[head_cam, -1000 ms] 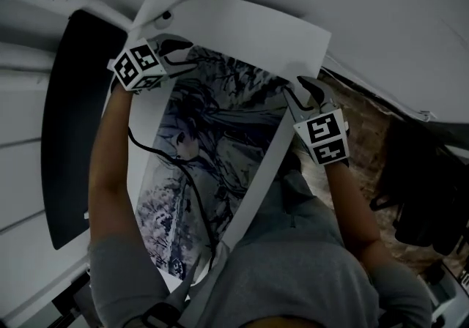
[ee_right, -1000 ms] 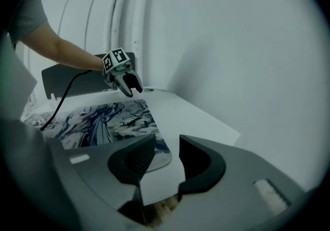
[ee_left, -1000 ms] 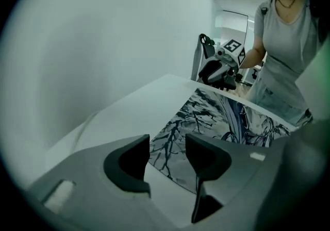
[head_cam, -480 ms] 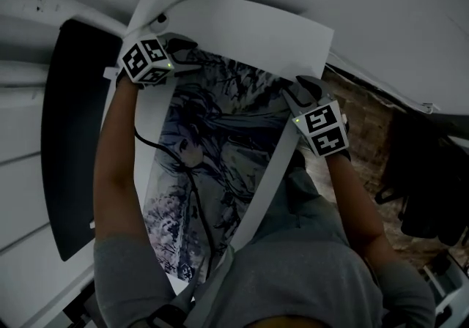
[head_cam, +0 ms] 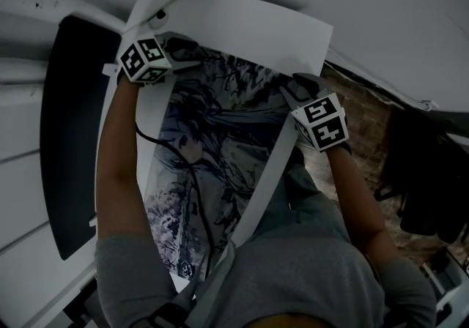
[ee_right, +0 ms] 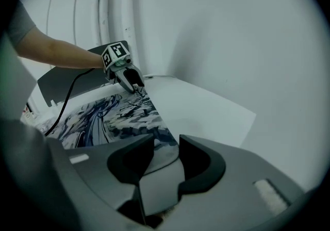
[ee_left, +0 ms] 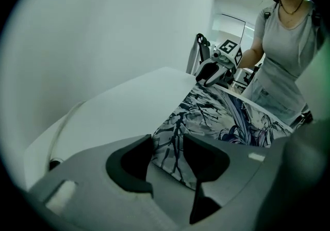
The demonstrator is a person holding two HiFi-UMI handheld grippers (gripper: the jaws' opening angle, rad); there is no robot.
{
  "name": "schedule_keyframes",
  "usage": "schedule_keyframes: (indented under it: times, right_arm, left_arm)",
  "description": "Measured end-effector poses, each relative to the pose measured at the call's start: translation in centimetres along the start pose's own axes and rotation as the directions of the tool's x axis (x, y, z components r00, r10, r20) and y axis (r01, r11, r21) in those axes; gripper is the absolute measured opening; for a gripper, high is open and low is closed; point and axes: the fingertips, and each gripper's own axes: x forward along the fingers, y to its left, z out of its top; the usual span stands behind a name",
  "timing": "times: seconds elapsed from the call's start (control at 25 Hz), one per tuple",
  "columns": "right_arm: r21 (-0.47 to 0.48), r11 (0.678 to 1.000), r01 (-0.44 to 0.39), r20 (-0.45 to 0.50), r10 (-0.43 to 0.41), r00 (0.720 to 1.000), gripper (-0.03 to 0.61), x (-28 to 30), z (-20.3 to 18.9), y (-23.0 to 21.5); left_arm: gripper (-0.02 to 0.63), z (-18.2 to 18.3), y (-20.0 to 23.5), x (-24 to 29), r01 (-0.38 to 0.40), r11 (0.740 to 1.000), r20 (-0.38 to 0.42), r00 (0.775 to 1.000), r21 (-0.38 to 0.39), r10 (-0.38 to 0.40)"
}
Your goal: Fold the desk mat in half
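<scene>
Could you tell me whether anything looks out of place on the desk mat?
Yes: a black cable trails lengthwise across the printed desk mat, where it may get caught in the fold.

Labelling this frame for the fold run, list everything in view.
desk mat: one, blue-grey print, flat on the table
table: one, white, under the mat
panel: one, black, left of the table
cable: one, black, trailing from the left gripper
floor: brick pattern, at right
dark object: one, on that floor, unclear what
shirt: one, grey, on the person
arms: two, bare, reaching along the mat
left gripper: one, grey, open, jaws just been closing, mat's far corner between them
right gripper: one, grey, open, jaws just been closing, mat's other far corner between them
</scene>
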Motion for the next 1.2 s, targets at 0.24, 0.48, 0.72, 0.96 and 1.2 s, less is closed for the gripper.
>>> schedule_keyframes:
  times: [0.24, 0.48, 0.72, 0.96, 1.2]
  right_arm:
    - [0.002, 1.000, -0.006, 0.009, 0.006, 1.000, 0.104, 0.1, -0.1, 0.4]
    - [-0.006, 1.000, -0.026, 0.043, 0.026, 0.999, 0.052, -0.3, 0.3, 0.6]
    - [-0.027, 0.999, -0.038, 0.127, 0.041, 0.991, 0.038, -2.7, 2.4, 2.0]
    - [-0.115, 0.984, -0.134, 0.199, 0.155, 0.968, 0.034, -5.8, 4.2, 5.6]
    - [-0.212, 0.947, -0.241, 0.232, 0.289, 0.929, 0.034, -8.7, 4.8, 9.5]
  left_arm:
    - [0.133, 0.0, -1.0, 0.1, 0.006, 1.000, -0.002, 1.000, 0.025, -0.005]
    - [0.105, 0.1, -0.9, -0.8, -0.046, 0.999, 0.045, 0.998, 0.005, 0.046]
    - [0.072, 0.2, -1.3, -2.6, -0.123, 0.991, 0.026, 0.992, 0.043, 0.122]
    - [0.050, 1.5, -2.7, -4.6, -0.216, 0.969, 0.012, 0.976, 0.119, 0.216]
    - [0.048, 1.7, -4.2, -7.2, -0.317, 0.938, -0.008, 0.947, 0.139, 0.321]
